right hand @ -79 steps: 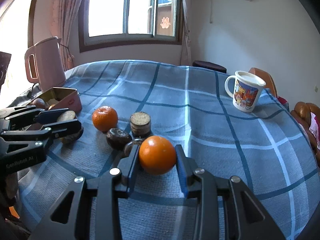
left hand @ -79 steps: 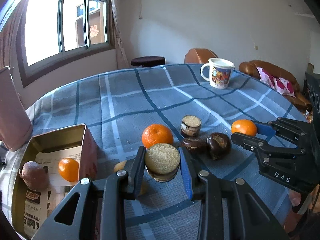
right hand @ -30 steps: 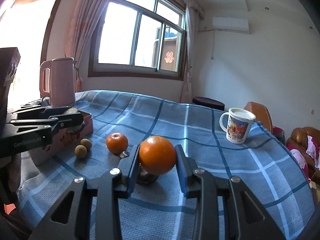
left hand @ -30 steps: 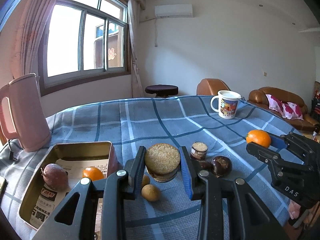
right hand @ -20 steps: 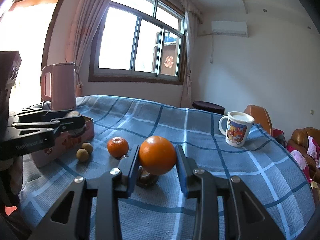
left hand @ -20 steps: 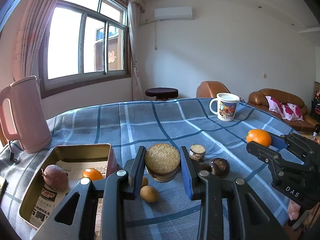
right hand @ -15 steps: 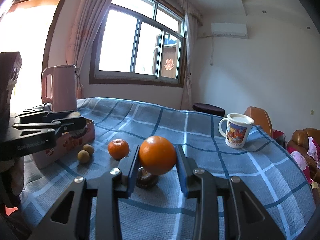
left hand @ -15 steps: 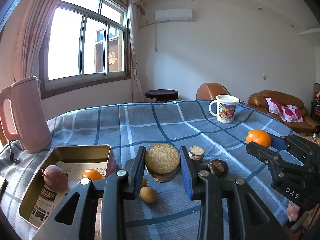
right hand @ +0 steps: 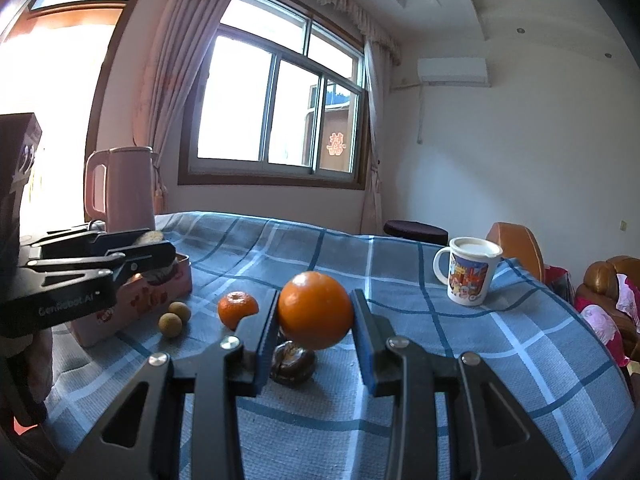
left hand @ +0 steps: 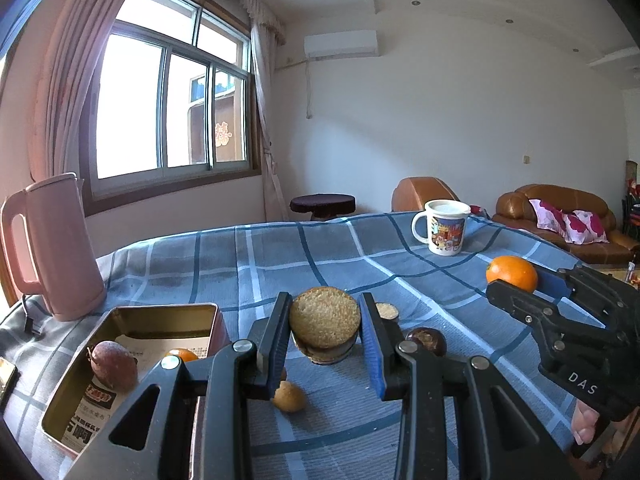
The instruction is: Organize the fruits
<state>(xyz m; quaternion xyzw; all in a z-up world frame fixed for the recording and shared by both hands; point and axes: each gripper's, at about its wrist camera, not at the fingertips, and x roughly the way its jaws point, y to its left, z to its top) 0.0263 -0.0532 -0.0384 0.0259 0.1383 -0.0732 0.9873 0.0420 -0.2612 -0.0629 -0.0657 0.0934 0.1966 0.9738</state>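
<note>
My left gripper (left hand: 325, 322) is shut on a cut brown fruit half (left hand: 325, 318) with a grainy tan face, held above the blue checked cloth just right of the open tin box (left hand: 72, 380). The box holds a purple-brown fruit (left hand: 112, 365) and a small orange (left hand: 182, 355). My right gripper (right hand: 315, 312) is shut on a large orange (right hand: 315, 310), also seen in the left wrist view (left hand: 511, 273). On the cloth lie a mandarin (right hand: 237, 309), two small tan fruits (right hand: 174, 319), a dark round fruit (left hand: 425, 341) and another cut half (left hand: 387, 311).
A pink kettle (left hand: 52, 252) stands behind the tin box at the left. A printed white mug (left hand: 445, 232) stands at the far right of the table (right hand: 500, 360). A stool, an armchair and a sofa lie beyond the table's far edge.
Both grippers have risen from the cloth with their fruit and tilted up; the left one has moved toward the tin box. Neither grip has changed.
</note>
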